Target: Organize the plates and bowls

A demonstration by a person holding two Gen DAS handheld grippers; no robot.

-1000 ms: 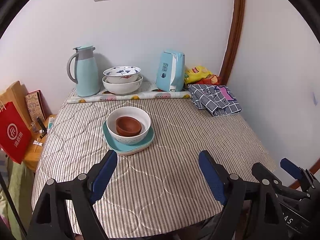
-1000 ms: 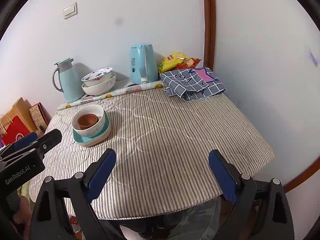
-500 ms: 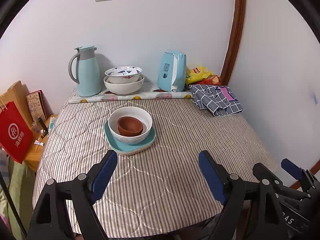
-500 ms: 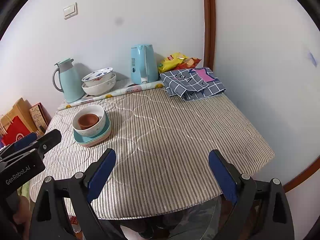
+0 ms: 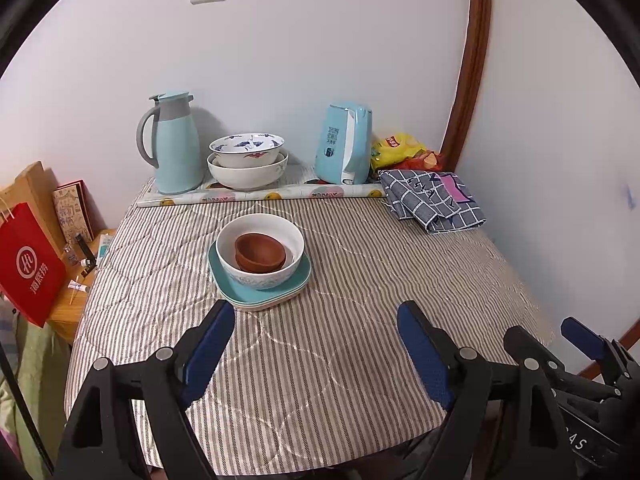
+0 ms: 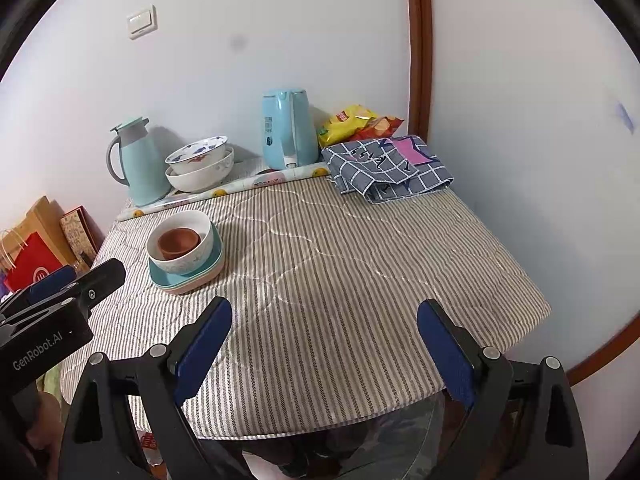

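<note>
Both my grippers, left gripper (image 5: 310,354) and right gripper (image 6: 324,354), gaped empty; small terracotta bowl (image 5: 260,252) nested in white ceramic bowl (image 5: 260,246) lay ahead, nearer the left.

The room was softly lit, not too bright and not dark. The light seemed to come from above and from the front, because the blue jug (image 5: 173,145) threw a gray shadow onto the white wall (image 5: 320,60) just behind it, on its right. The white bowl (image 6: 181,246) left a soft shadow on the striped cloth (image 6: 340,272) beside it. No glare showed, only a faint shine on the stitching of the cloth. Both pictures were sharp in the middle. Far from the jug, at the edges, everything bent round like in a fishbowl, and the corners were black. The brown door frame (image 5: 472,60) curved.
</note>
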